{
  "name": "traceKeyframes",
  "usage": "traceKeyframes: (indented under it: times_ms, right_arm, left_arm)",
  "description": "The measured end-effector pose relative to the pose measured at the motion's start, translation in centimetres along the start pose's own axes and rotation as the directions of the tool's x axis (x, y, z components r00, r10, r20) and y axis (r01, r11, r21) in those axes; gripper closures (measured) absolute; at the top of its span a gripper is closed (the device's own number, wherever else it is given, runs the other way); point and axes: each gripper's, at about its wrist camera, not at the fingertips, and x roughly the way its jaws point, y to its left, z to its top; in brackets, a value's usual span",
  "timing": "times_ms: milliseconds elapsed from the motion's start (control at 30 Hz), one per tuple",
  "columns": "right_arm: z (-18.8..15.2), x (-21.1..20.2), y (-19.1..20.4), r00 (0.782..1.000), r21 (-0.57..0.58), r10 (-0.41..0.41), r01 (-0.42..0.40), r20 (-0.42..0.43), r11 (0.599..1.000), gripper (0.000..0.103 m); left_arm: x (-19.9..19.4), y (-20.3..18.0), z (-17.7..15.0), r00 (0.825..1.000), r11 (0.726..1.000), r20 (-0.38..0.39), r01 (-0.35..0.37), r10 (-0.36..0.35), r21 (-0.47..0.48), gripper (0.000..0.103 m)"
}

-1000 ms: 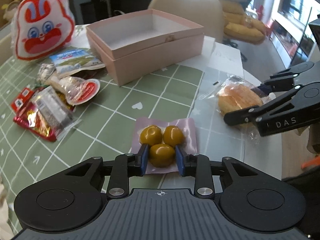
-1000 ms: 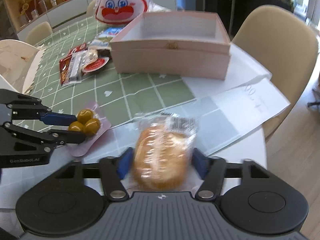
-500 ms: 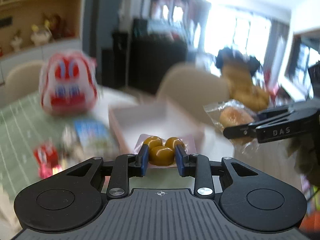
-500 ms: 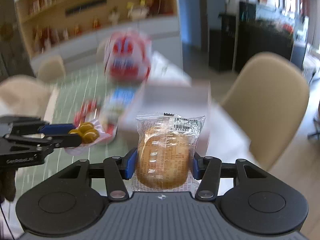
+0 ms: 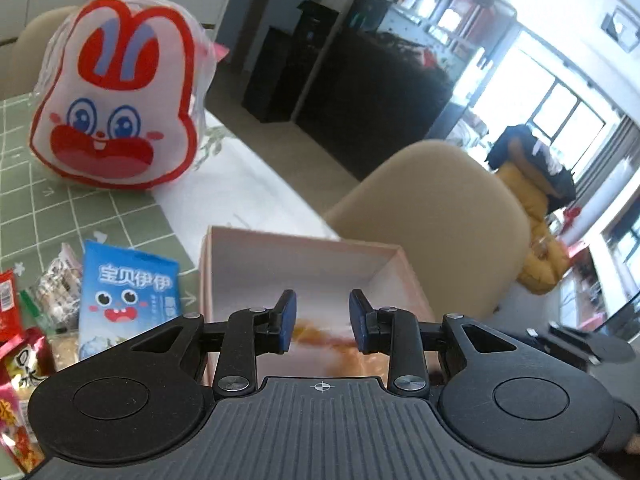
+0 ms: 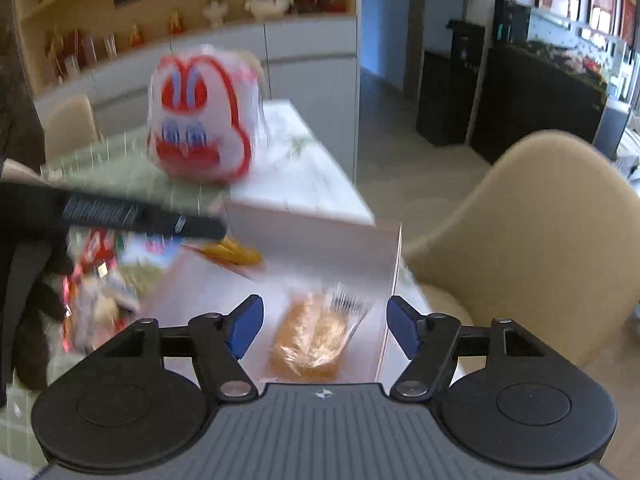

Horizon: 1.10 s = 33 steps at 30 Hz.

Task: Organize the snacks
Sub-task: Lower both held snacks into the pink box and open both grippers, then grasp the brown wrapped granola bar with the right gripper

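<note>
The pink box point(image 5: 304, 240) stands with no lid, and both grippers hang over it. My right gripper point(image 6: 324, 326) has its jaws opening. The wrapped bun point(image 6: 308, 340) is below and apart from both blue pads, inside the box point(image 6: 320, 240). My left gripper point(image 5: 323, 320) keeps a narrow gap. The pack of yellow balls point(image 5: 312, 332) is only a blurred yellow-orange streak low between its pads, so I cannot tell whether they still press on it. In the right wrist view that pack point(image 6: 232, 254) smears just under the left gripper's tip point(image 6: 218, 232).
A rabbit-face bag point(image 5: 116, 108) stands at the far left of the green checked tablecloth. A blue snack pack point(image 5: 128, 296) and several red and clear packets point(image 5: 20, 380) lie left of the box. A beige chair point(image 5: 432, 208) stands behind the table. A gloved hand point(image 6: 24, 280) shows at the left.
Both grippers rose from the table and came over the box. The right jaws widened and the bun dropped out of them. The ball pack went from sharp between the left pads to a low blur.
</note>
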Motion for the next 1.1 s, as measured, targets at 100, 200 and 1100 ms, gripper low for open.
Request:
traceKeyframes:
  times_ms: [100, 200, 1100]
  right_arm:
    - [-2.3, 0.0, 0.3, 1.000, -0.031, 0.006, -0.007, -0.026, 0.999, 0.034]
    - [-3.3, -0.3, 0.9, 0.999, -0.058, -0.023, 0.021, -0.037, 0.998, 0.034]
    - [-2.8, 4.2, 23.8, 0.970, -0.099, 0.226, -0.234, -0.087, 0.967, 0.043]
  left_arm:
    - [-0.5, 0.1, -0.8, 1.000, 1.000, -0.014, 0.005, -0.005, 0.013, 0.070]
    - [-2.1, 0.4, -1.4, 0.998, 1.000, -0.054, -0.018, 0.018, 0.012, 0.070]
    - [-19.9, 14.4, -18.9, 0.955, 0.896, -0.116, -0.298, 0.274, -0.329, 0.071]
